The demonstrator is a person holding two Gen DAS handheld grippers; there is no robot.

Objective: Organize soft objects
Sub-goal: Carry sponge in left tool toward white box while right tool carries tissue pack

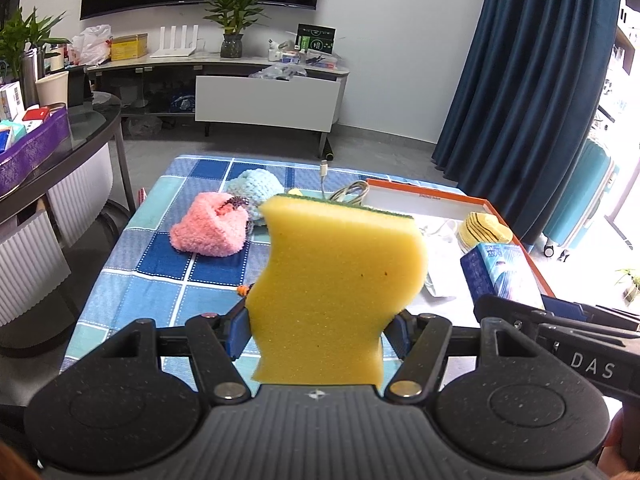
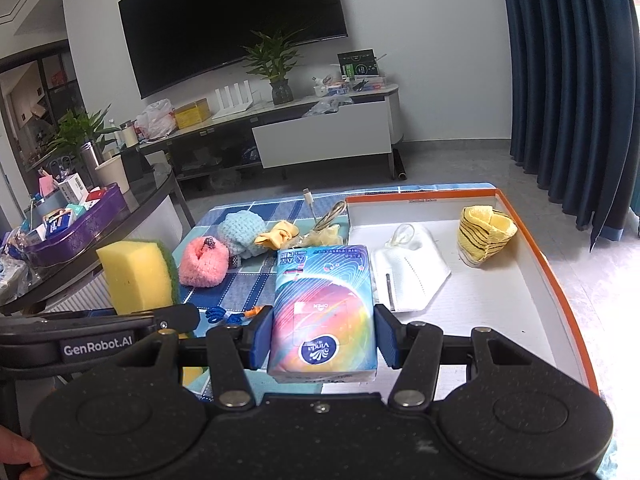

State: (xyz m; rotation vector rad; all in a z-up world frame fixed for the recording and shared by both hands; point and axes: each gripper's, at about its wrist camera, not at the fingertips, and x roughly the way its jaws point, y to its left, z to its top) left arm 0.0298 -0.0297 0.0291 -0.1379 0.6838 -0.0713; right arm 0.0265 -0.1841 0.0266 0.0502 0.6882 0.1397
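Note:
My left gripper [image 1: 318, 330] is shut on a yellow sponge [image 1: 336, 292] with a green scouring back, held upright above the blue checked tablecloth [image 1: 160, 280]. The sponge also shows in the right wrist view [image 2: 136, 276]. My right gripper [image 2: 324, 340] is shut on a colourful tissue pack [image 2: 324, 312], held over the near left edge of the orange-rimmed white tray [image 2: 540, 288]. In the tray lie a white face mask [image 2: 412, 272] and a yellow striped knitted piece [image 2: 484, 236]. A pink fluffy pouch [image 1: 208, 232] and a light blue knitted item [image 1: 254, 188] lie on the cloth.
A cable [image 2: 320, 216] and a yellow cloth scrap [image 2: 276, 236] lie at the far side of the cloth. A dark glass table [image 1: 80, 136] with a purple box [image 1: 32, 152] stands left. A TV cabinet [image 1: 264, 100] and blue curtain [image 1: 520, 100] are behind.

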